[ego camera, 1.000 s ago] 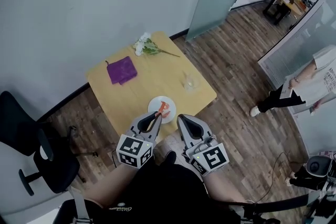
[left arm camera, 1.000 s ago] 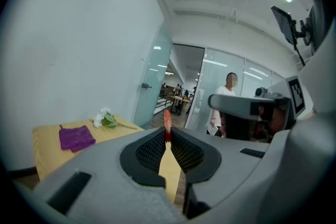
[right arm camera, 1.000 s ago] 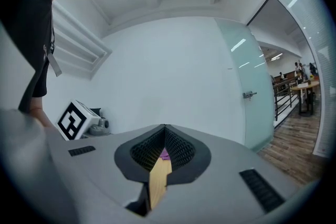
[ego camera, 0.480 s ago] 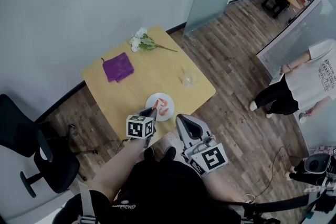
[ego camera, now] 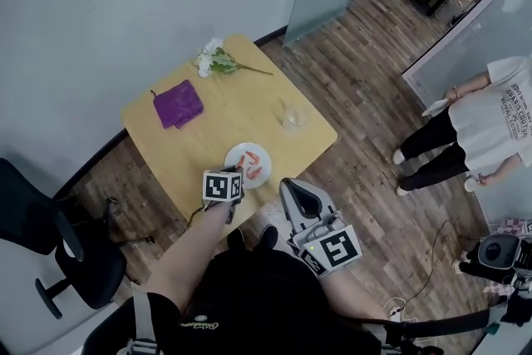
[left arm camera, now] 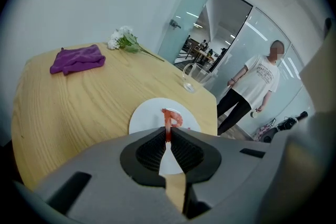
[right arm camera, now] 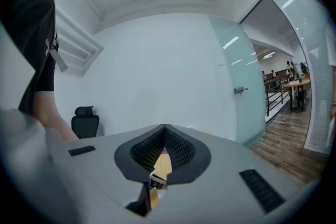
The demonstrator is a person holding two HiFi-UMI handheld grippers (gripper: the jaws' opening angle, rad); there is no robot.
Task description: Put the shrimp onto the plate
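A white plate [left arm camera: 143, 119] lies near the front edge of the wooden table [ego camera: 199, 141]. An orange-red shrimp [left arm camera: 171, 117] hangs just over the plate's middle, and my left gripper [left arm camera: 168, 128] is shut on its near end. In the head view the shrimp [ego camera: 253, 170] shows on the plate [ego camera: 238, 153], just past the left gripper's marker cube [ego camera: 223, 185], which hides the jaws. My right gripper [ego camera: 290, 185] is held off the table's front edge, to the right of the plate. Its jaws [right arm camera: 165, 126] are shut with nothing between them.
On the table lie a purple cloth [ego camera: 176, 105] at the back left, a bunch of white flowers [ego camera: 214, 61] at the far edge and a clear glass [ego camera: 290, 117] at the right. A black office chair [ego camera: 58, 237] stands at the left. A person [ego camera: 482, 120] stands on the wooden floor at the right.
My left gripper has moved forward over the plate with the shrimp and turned so that its marker cube faces up. The right gripper has stayed in place.
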